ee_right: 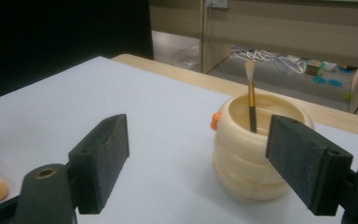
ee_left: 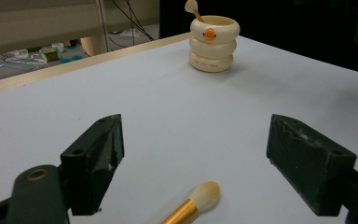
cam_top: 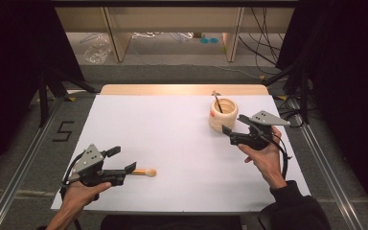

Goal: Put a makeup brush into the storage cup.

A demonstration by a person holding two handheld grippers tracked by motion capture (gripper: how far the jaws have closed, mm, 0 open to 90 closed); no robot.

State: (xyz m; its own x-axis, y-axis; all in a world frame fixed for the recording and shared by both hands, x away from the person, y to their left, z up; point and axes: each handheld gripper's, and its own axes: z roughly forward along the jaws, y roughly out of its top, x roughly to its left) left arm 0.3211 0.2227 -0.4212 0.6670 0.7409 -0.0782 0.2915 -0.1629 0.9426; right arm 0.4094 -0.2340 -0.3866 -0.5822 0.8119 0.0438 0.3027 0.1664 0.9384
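Note:
A cream ring-stacked cup (cam_top: 223,114) with an orange mark stands at the right back of the white table (cam_top: 163,129). A small brush (cam_top: 216,101) leans upright inside it. A second brush (cam_top: 146,172), gold-handled with a pale tuft, lies flat at the front left. My left gripper (cam_top: 123,159) is open just left of it; in the left gripper view the brush (ee_left: 193,205) lies between and below the jaws (ee_left: 198,135). My right gripper (cam_top: 235,124) is open right beside the cup, whose near side (ee_right: 242,154) sits between its jaws (ee_right: 199,133).
The table's far edge is a bare wooden strip (cam_top: 182,89). Beyond it are shelf legs, cables and a plastic bag (cam_top: 97,50) on the floor. Metal rails run along both sides of the table. Dark curtains close off left and right.

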